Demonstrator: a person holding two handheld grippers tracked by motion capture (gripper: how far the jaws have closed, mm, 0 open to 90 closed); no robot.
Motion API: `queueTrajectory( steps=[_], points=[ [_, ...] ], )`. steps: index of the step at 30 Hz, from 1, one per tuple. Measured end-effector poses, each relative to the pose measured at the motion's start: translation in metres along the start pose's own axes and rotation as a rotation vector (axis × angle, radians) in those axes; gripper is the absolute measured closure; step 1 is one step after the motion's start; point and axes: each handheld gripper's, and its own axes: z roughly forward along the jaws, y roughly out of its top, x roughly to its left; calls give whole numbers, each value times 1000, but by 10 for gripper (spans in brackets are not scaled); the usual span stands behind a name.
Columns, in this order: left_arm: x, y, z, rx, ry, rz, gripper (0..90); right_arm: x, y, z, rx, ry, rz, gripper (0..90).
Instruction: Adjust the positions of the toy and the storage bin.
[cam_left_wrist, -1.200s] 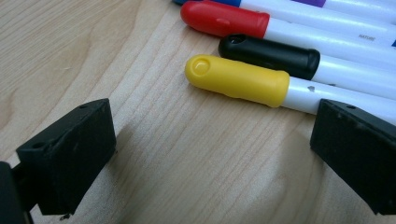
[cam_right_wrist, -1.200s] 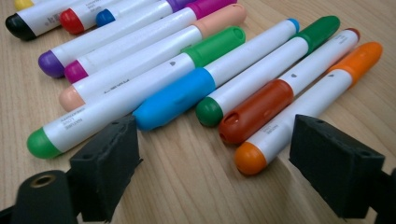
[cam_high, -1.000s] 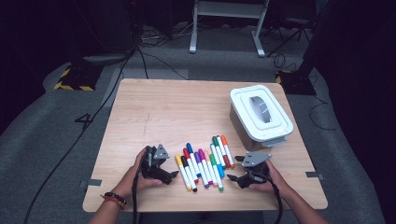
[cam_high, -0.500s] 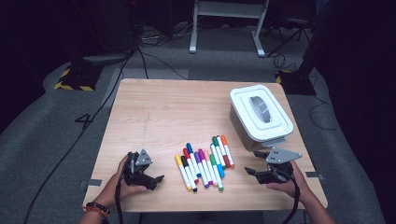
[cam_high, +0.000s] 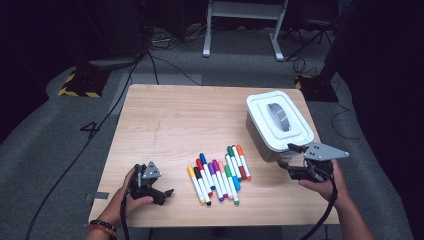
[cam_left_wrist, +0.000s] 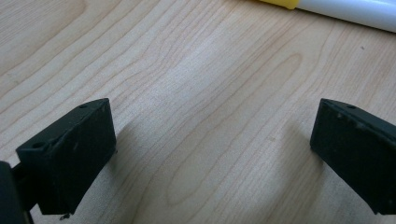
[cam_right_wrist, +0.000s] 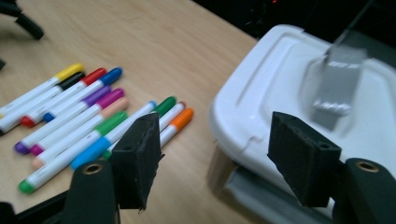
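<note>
White lidded box (cam_high: 278, 123) stays closed, contents hidden; left claw (cam_high: 161, 194) and right claw (cam_high: 286, 156) gape wide, empty.

Both black tools (cam_high: 154, 191) (cam_high: 290, 166) carry grey triangular plates and trail black cables.

Eleven coloured markers (cam_high: 218, 175), one white lidded box (cam_high: 278, 123) and two handheld grippers sit on one wooden surface (cam_high: 190, 120).

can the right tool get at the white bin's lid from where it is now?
Probably yes. The right tool is open, its jaws spread, right at the near corner of the white bin, and nothing lies between them. The markers lie off to the side on the table, out of the way.
</note>
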Motion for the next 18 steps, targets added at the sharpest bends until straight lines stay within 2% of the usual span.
queueTrajectory(
  steps=[2, 4, 5, 7, 11, 13, 15, 18],
  points=[
    [0, 0, 0, 0, 0, 1, 5, -8, 9, -2, -1, -35, -17, 353],
    [0, 0, 0, 0, 0, 0, 5, -11, 12, -1, 2, -42, -10, 355],
    [0, 0, 0, 0, 0, 0, 5, -19, 16, 0, 10, -45, 3, 357],
    [0, 0, 0, 0, -1, 1, 5, -35, 24, 8, 33, -98, -13, 367],
    [0, 0, 0, 0, -2, 4, 4, -58, 32, 17, 46, -117, 16, 380],
    [1, 0, 0, 0, -2, 6, 4, -69, 35, 22, 43, -100, 54, 380],
    [1, 0, 0, -1, -3, 7, 4, -77, 39, 31, 79, -140, 33, 379],
    [1, 0, 0, 0, -3, 7, 3, -85, 44, 43, 92, -119, 47, 380]
  ],
)
